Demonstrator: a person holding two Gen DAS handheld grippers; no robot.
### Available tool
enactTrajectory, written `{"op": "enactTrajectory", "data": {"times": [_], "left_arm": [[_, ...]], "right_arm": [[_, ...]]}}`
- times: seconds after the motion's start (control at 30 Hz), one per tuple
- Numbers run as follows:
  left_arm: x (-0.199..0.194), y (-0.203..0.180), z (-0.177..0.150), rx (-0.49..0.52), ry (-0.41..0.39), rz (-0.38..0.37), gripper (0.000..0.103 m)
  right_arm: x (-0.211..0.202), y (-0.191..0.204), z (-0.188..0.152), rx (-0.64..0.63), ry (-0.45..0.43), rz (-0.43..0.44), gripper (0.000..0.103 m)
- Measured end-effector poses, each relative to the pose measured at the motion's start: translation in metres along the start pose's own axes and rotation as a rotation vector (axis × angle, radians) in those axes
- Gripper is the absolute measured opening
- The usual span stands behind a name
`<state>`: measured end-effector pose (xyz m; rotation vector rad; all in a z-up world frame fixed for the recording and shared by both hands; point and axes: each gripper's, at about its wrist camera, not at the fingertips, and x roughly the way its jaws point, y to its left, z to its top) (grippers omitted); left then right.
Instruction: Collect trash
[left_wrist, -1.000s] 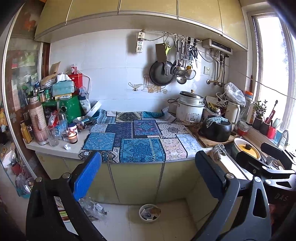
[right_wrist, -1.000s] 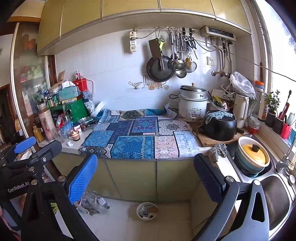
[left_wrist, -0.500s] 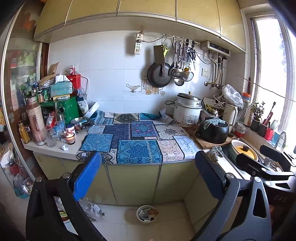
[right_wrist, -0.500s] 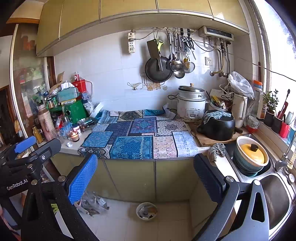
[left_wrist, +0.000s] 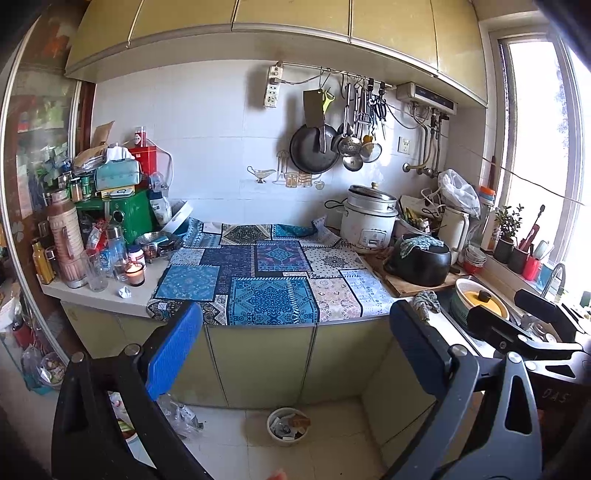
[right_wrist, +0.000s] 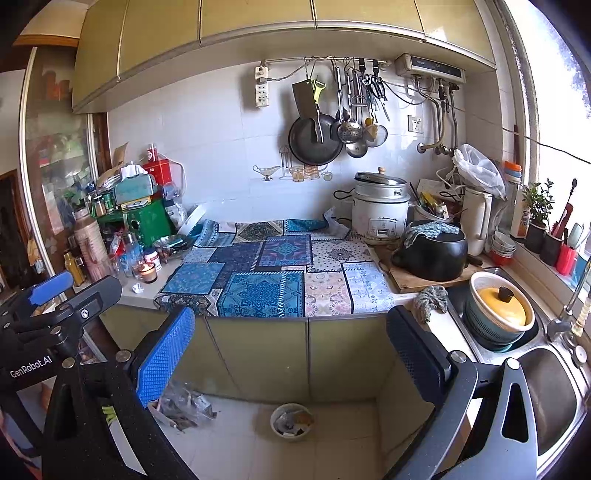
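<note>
While both tools (left_wrist: 295, 354) (right_wrist: 291, 350) gape empty, patchwork cloth (left_wrist: 266, 273) covers counter; small wad (left_wrist: 125, 292), perhaps paper, beside candle (left_wrist: 135, 273).

The left gripper (left_wrist: 295, 354) is held level, jaws spread wide with nothing between them. The right gripper (right_wrist: 291, 354) is posed the same, jaws wide apart and empty. In the left view the right gripper sits at four o'clock; in the right view the left sits at eight o'clock.
</note>
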<state>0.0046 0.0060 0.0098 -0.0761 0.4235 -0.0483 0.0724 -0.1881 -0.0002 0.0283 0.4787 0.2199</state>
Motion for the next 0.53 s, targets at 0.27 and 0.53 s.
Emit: {"op": "enactTrajectory", "data": {"times": [0.27, 0.53], "left_arm": [[0.000, 0.005, -0.001, -0.003, 0.005, -0.007, 0.102], [0.011, 0.016, -0.002, -0.003, 0.023, -0.016, 0.102]], "right_arm": [[0.000, -0.003, 0.000, 0.001, 0.001, -0.006, 0.103], [0.013, -0.001, 0.000, 0.016, 0.019, -0.013, 0.103]]}}
